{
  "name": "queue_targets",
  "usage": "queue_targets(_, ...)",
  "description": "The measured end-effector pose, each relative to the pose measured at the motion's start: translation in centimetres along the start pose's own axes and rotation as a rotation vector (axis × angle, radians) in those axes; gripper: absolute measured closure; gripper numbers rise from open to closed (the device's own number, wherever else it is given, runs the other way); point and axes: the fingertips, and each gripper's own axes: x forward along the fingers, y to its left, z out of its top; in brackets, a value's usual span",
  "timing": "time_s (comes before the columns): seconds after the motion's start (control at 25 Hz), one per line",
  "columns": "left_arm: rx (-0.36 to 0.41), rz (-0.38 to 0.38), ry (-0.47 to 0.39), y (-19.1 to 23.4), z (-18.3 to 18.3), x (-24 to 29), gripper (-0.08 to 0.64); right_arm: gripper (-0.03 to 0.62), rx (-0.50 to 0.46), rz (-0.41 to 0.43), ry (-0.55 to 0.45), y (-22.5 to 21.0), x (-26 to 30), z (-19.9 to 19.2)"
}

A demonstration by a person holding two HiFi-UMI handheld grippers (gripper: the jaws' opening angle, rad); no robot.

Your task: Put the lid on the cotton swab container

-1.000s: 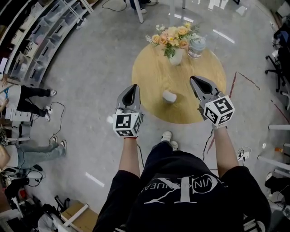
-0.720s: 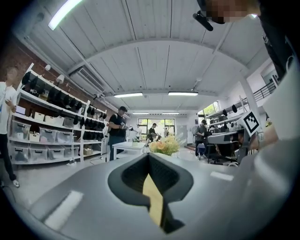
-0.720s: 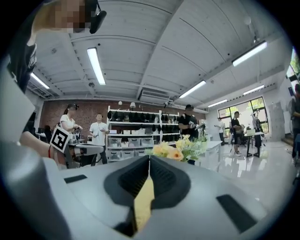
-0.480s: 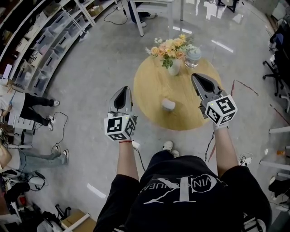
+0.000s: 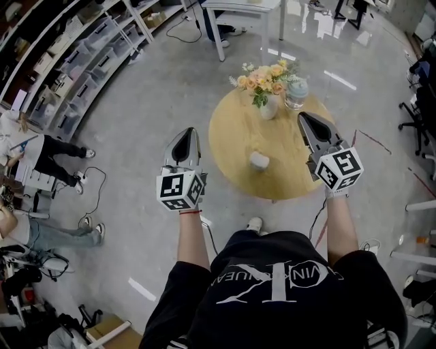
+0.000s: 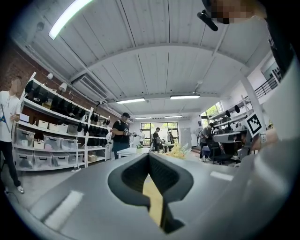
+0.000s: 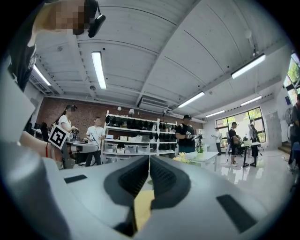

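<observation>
A round wooden table (image 5: 286,178) stands on the floor ahead of me. Near its middle lies a small white round object (image 5: 259,161); I cannot tell if it is the lid. A clear jar (image 5: 296,93) stands at the table's far edge. My left gripper (image 5: 184,131) hangs shut and empty over the floor, left of the table. My right gripper (image 5: 302,116) is shut and empty over the table's right part, right of the white object. In the left gripper view the left gripper (image 6: 149,155) has its jaws together. The right gripper (image 7: 149,157) shows the same.
A white vase of flowers (image 5: 267,83) stands beside the jar. Shelving with bins (image 5: 75,65) runs along the left, where people (image 5: 48,146) stand. A white table (image 5: 245,7) is beyond, office chairs (image 5: 419,102) at the right. Cables (image 5: 92,184) lie on the floor.
The left gripper has drifted left, off the table's edge and over the floor. The table sits lower and further right in the head view. Both grippers stay shut.
</observation>
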Motion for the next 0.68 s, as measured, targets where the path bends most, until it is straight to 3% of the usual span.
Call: queue_targets(0.68,-0.040,0.034,-0.010,1.12,-0.19,-0.44,0.549,0.574,0.024,0.008,-0.018,0.52,0.17,-0.13)
